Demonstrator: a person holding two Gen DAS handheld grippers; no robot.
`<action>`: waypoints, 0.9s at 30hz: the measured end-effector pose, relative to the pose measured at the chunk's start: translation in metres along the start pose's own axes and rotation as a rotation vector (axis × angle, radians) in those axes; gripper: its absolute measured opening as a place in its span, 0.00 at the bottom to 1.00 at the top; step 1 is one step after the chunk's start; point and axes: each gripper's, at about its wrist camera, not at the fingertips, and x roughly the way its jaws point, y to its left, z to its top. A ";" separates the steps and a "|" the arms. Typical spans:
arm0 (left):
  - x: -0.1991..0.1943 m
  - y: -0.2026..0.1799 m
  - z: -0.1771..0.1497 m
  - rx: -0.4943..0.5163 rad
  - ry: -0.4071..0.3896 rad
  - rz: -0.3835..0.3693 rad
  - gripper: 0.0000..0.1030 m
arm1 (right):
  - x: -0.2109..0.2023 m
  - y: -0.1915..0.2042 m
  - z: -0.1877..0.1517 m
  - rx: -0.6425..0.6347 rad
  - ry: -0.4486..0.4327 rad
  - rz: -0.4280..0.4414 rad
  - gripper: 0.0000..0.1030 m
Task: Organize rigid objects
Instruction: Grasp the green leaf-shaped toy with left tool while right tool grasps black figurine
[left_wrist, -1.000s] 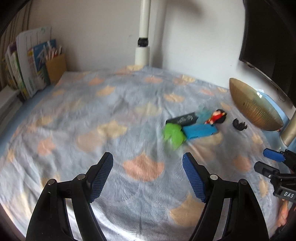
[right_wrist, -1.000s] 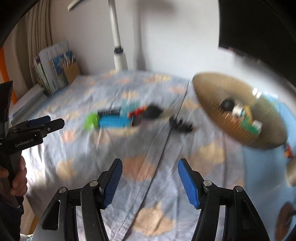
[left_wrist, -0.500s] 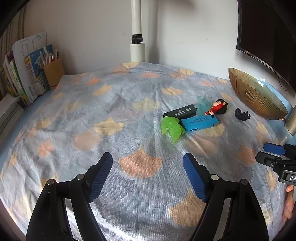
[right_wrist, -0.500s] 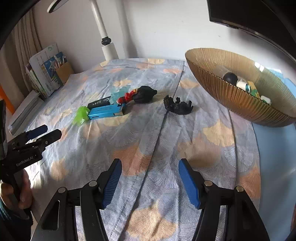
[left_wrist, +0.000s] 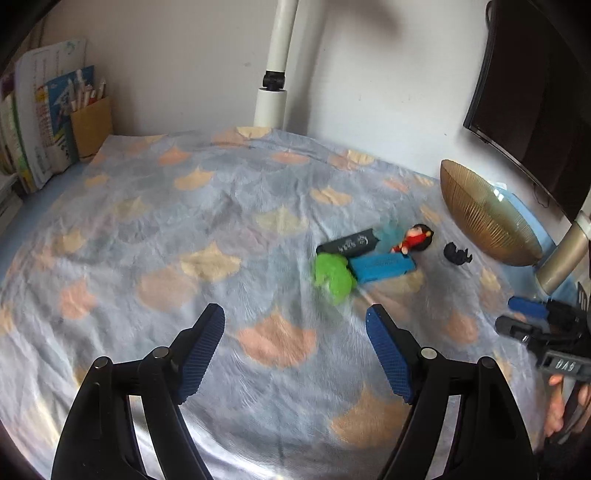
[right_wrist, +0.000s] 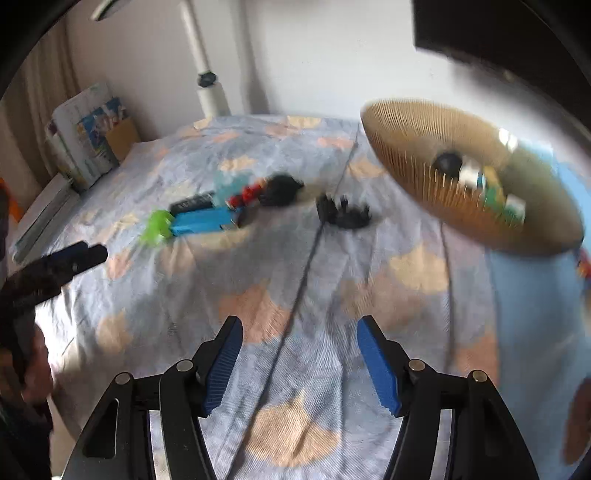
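Note:
Small toys lie in a cluster on the patterned cloth: a green figure (left_wrist: 332, 275) (right_wrist: 157, 226), a blue box (left_wrist: 380, 266) (right_wrist: 203, 221), a black box (left_wrist: 349, 242), a red doll with black hair (left_wrist: 415, 238) (right_wrist: 273, 190) and a small black toy (left_wrist: 457, 254) (right_wrist: 343, 212). A gold bowl (left_wrist: 480, 218) (right_wrist: 461, 177) at the right holds several small items. My left gripper (left_wrist: 295, 349) is open and empty, short of the green figure. My right gripper (right_wrist: 299, 356) is open and empty, short of the black toy.
Books and a pencil holder (left_wrist: 90, 125) stand at the far left corner. A white lamp pole (left_wrist: 275, 74) rises at the back wall. A dark monitor (left_wrist: 535, 92) hangs above the bowl. The cloth (left_wrist: 166, 229) covers the whole table.
Both views have shifted and blurred slightly; the right gripper has swung so the bowl looms closer. Both grippers stay open and no toy has moved.

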 end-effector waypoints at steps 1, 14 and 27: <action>0.005 -0.001 0.005 0.011 0.033 -0.019 0.75 | -0.005 0.001 0.007 -0.012 -0.001 0.008 0.61; 0.080 -0.027 0.025 0.075 0.154 -0.050 0.73 | 0.055 -0.037 0.055 0.136 0.054 0.008 0.61; 0.081 -0.036 0.028 0.115 0.117 -0.057 0.36 | 0.082 -0.024 0.075 0.062 0.021 -0.080 0.45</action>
